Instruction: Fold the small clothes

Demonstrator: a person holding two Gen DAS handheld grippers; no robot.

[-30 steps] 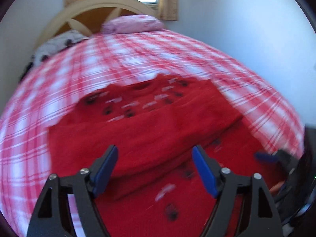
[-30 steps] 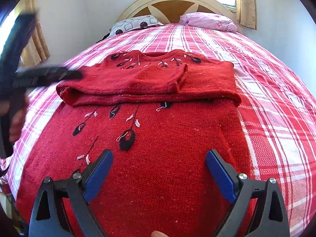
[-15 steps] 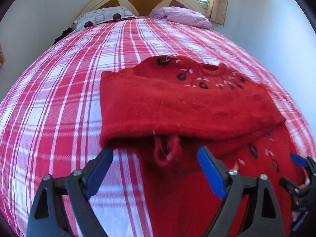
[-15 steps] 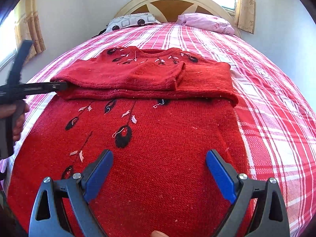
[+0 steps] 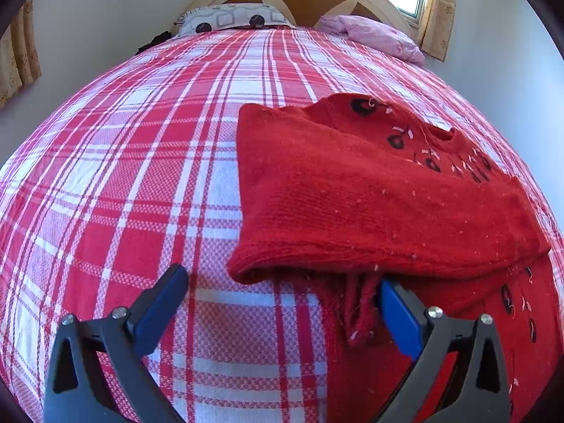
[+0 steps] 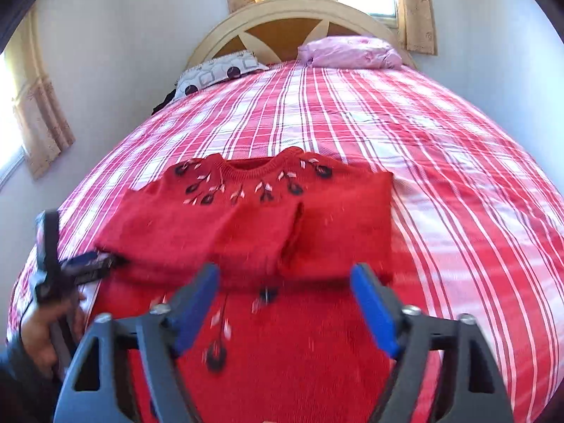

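Red knit, the sweater [image 6: 268, 232] is lying flat on the bed [image 6: 440, 162], which is wearing a red-and-white plaid cover, and no brand, label or writing is showing anywhere on the garment or the bedding. Its neckline is pointing toward the curved wooden headboard [image 6: 299, 17] and its hem toward the cameras, so its long axis is running down the length of the bed. Both sleeves are lying folded across the chest, forming a thick band below the collar, where dark flower shapes with pale leaves are stitched; more of these are trailing down the lower front. In the left wrist view the left gripper [image 5: 278, 303] is sitting low at the sweater's [image 5: 370, 194] left edge with its blue pads spread apart, the right-hand pad touching a hanging fold of knit under the folded sleeve, the other over bare plaid. The right gripper [image 6: 285, 303] is hovering above the lower front, its fingers likewise standing wide apart and gripping nothing. A patterned pillow [image 6: 218, 74] and a pink pillow [image 6: 349, 51] are resting against the headboard.
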